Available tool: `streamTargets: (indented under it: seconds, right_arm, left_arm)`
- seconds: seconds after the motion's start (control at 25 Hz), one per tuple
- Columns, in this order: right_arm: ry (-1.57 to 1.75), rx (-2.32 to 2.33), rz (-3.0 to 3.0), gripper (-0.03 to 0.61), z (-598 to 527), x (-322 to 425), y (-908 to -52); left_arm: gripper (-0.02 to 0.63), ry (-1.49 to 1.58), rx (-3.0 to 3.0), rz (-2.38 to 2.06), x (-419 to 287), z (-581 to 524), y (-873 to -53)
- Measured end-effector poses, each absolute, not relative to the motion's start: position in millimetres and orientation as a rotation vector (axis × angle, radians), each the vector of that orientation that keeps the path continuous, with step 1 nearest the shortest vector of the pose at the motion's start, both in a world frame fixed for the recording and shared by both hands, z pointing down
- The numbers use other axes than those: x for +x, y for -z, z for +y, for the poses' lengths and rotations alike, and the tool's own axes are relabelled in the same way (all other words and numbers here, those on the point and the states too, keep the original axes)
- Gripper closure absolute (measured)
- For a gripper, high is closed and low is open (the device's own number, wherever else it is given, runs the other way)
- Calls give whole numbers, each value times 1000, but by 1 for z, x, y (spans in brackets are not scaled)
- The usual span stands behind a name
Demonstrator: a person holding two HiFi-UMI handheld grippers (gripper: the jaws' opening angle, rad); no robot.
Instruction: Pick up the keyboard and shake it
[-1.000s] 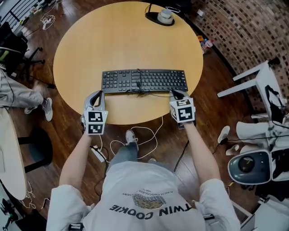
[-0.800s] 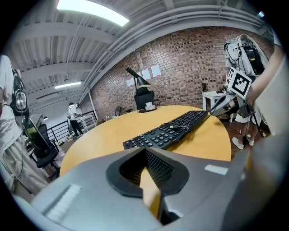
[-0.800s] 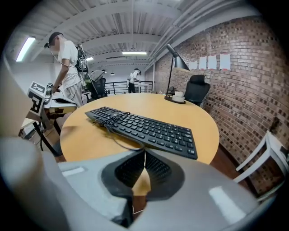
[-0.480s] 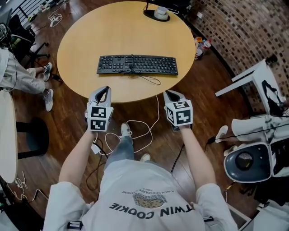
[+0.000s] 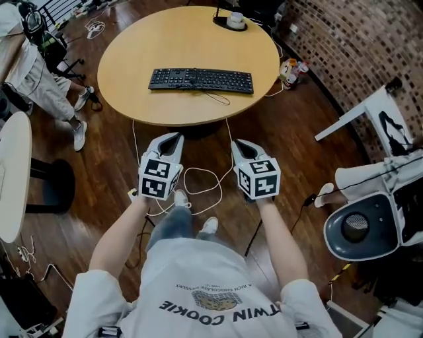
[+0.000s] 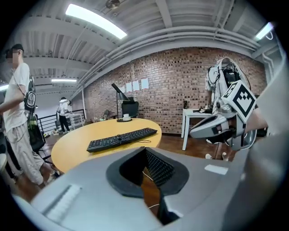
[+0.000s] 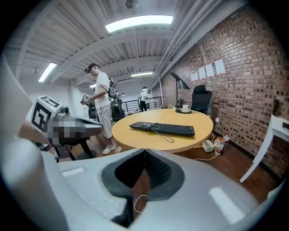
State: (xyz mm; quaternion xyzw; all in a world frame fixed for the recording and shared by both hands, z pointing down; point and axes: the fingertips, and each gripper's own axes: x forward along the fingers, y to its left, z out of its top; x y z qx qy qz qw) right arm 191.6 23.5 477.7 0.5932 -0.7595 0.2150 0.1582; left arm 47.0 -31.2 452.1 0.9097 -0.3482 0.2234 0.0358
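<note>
A black keyboard (image 5: 200,80) lies flat on the round wooden table (image 5: 165,39), its cable looping off the front. It also shows in the left gripper view as the keyboard (image 6: 122,138) and in the right gripper view as the keyboard (image 7: 162,128). My left gripper (image 5: 173,140) and right gripper (image 5: 236,146) hang over the floor, short of the table's near edge and well back from the keyboard. Both are shut with nothing between their jaws.
A desk lamp base (image 5: 231,20) sits at the table's far edge. White cables (image 5: 198,181) trail over the wooden floor below the table. A white table (image 5: 370,112) and a grey machine (image 5: 360,231) stand to the right. A seated person (image 5: 39,72) is at the left.
Both grippers have drawn back from the keyboard's ends, off the table and out over the floor. The keyboard stays flat on the table and now sits farther from me.
</note>
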Motion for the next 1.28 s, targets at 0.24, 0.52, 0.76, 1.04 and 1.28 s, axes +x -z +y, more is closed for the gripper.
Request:
streamTargets:
  seconds: [0.24, 0.52, 0.76, 1.04, 1.28]
  right_arm:
    - [-613, 1700, -2244, 575, 61, 142, -463]
    - [-572, 1712, -2296, 576, 82, 69, -436]
    - [-564, 1751, -2275, 577, 107, -2, -429]
    - [-608, 1858, -2204, 576, 154, -35, -432]
    - [-618, 1902, -2149, 577, 171, -74, -427]
  left_arm:
    - [607, -650, 2776, -990, 43, 24, -436]
    - [607, -573, 2753, -924, 17, 65, -419]
    - [607, -544, 2745, -876, -37, 99, -420]
    - [607, -550, 2742, -805, -66, 142, -424]
    - [607, -549, 2741, -743, -102, 160, -423]
